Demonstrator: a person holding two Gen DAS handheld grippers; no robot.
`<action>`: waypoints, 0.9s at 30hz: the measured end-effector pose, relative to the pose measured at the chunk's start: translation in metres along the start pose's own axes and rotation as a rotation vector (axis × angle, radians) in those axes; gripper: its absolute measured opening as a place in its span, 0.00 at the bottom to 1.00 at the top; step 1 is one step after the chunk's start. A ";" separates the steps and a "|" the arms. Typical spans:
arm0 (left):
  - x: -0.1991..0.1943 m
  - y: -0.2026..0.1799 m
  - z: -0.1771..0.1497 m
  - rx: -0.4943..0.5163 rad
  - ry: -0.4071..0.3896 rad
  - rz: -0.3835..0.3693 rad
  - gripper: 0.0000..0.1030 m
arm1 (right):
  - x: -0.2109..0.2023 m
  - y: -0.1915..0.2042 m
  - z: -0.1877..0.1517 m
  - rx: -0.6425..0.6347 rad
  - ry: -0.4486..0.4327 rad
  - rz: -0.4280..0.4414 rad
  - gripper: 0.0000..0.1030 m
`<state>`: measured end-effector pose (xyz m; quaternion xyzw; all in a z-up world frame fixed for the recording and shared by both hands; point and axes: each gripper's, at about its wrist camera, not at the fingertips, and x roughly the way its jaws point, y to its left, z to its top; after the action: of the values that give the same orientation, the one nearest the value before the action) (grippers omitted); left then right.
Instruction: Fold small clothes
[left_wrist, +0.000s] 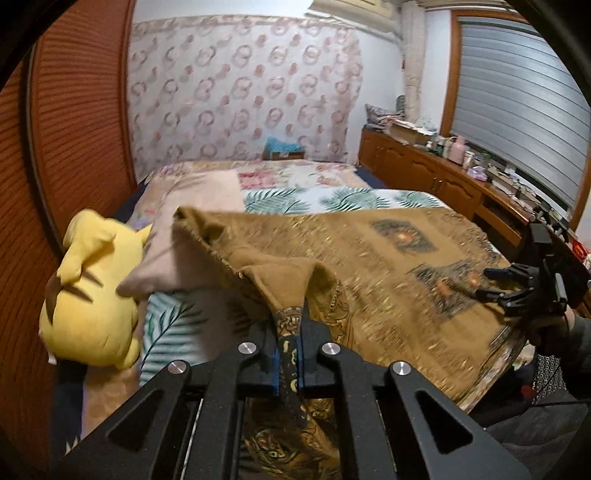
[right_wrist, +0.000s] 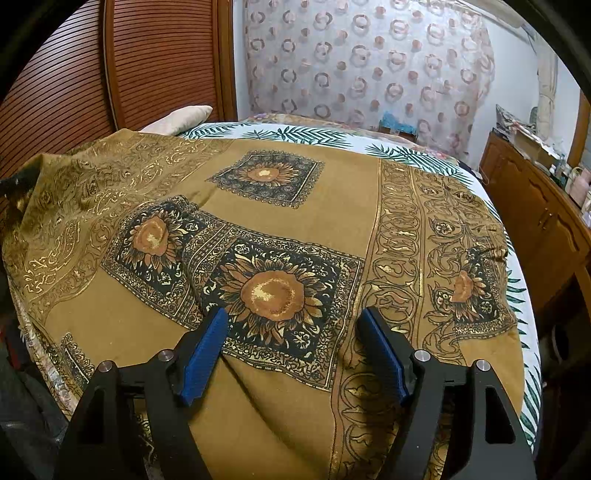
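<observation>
Mustard-brown cotton cloth printed with black-and-gold sunflower squares is lying spread across the bed with the palm-leaf sheet, filling the centre of the right wrist view. In the left wrist view, the left claw is pinching a raised corner of it at lower centre, pads pressed together on the fabric. Right claw is hovering spread over the cloth, lower centre. Yellow plush toy is sitting at left, beside a beige pillow.

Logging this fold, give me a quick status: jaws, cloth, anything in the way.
Left gripper shut on mustard sunflower-print cloth, edge lifted. Right gripper open above cloth. Yellow plush toy beside the lifted edge.
</observation>
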<state>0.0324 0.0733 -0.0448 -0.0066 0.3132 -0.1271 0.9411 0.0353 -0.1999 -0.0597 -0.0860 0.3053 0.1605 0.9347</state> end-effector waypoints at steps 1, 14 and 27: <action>0.000 -0.004 0.003 0.005 -0.003 -0.013 0.06 | 0.000 0.000 0.000 0.000 0.000 0.000 0.74; 0.017 -0.084 0.067 0.160 -0.084 -0.156 0.06 | -0.011 -0.005 0.002 -0.008 0.017 -0.042 0.74; 0.034 -0.166 0.121 0.279 -0.107 -0.307 0.05 | -0.055 -0.038 -0.006 0.055 -0.048 -0.100 0.74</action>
<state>0.0910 -0.1039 0.0476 0.0691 0.2376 -0.3107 0.9177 0.0036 -0.2510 -0.0291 -0.0717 0.2822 0.1073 0.9506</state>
